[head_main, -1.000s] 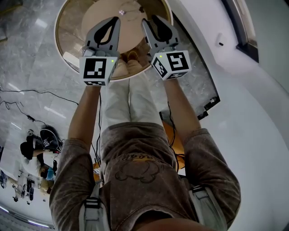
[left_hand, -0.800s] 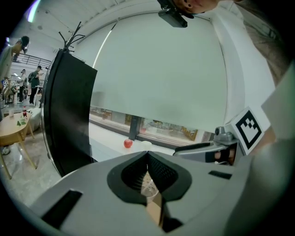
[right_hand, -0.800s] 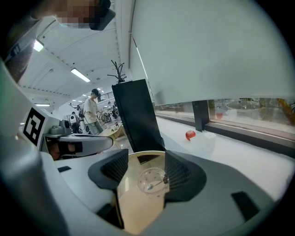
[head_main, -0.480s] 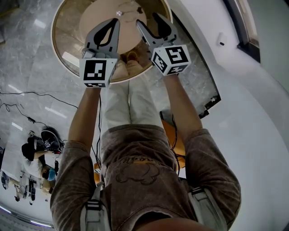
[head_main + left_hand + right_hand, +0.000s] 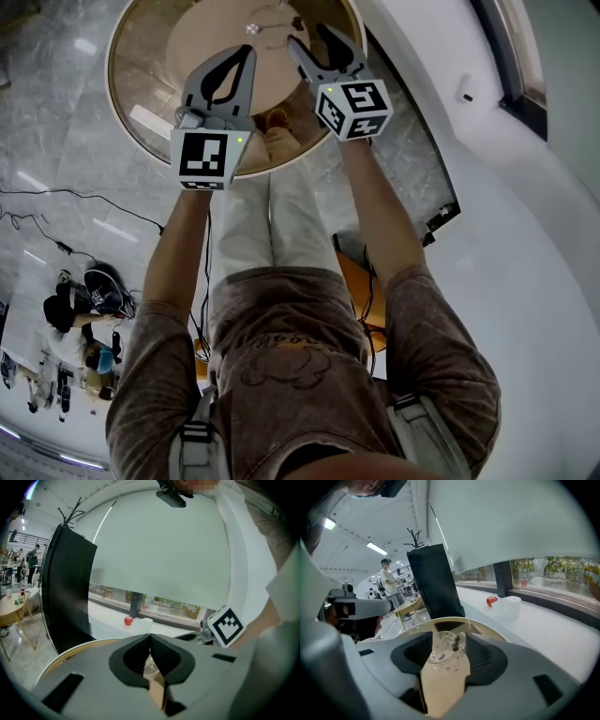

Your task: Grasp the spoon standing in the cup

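A clear plastic cup stands on the round tan table, with a small dark-tipped spoon upright at its right rim. My right gripper is open; its jaws have just opened wide and eased in a little. The cup shows in the gap ahead of the tips, and no pad touches it. From above, the cup is a small clear spot just beyond my right gripper. My left gripper hangs over the table, shut and empty.
A black panel stands upright behind the table. On the white window ledge lie a red apple and a white container. A person stands far back. Cables and bags lie on the floor.
My right gripper has moved further over the table towards the cup, and its jaws stand wider apart. My left gripper has hardly shifted.
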The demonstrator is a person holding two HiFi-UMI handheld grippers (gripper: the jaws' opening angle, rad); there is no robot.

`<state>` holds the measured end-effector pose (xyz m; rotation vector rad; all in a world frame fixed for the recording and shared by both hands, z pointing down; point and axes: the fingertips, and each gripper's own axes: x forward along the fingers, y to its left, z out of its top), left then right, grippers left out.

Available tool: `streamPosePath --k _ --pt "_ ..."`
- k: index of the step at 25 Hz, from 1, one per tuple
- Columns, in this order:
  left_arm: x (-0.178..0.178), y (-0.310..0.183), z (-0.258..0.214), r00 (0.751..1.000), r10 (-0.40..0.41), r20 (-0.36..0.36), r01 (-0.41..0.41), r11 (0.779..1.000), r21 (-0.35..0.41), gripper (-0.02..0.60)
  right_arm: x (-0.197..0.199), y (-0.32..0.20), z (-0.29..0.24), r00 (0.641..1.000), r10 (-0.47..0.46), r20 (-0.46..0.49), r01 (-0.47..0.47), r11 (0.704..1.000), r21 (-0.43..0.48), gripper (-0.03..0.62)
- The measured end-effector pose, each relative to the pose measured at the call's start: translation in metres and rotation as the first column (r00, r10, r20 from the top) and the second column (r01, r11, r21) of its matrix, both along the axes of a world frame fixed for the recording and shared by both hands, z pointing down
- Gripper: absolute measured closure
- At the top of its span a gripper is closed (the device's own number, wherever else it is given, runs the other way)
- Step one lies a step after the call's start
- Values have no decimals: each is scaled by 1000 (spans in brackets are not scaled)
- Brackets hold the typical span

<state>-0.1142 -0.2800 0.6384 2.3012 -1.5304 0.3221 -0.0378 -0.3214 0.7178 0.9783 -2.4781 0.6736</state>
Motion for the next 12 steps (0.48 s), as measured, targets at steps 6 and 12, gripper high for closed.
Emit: streamPosePath --k 6,12 --pt "-3 4 13 1000 -8 4 8 1000 -20 563 -3 -15 28 1000 4 -2 -4 1000 -31 382" --pt "-2 7 18 1000 -7 4 7 999 -31 563 -11 -23 42 1000 6 4 -6 998 -55 400"
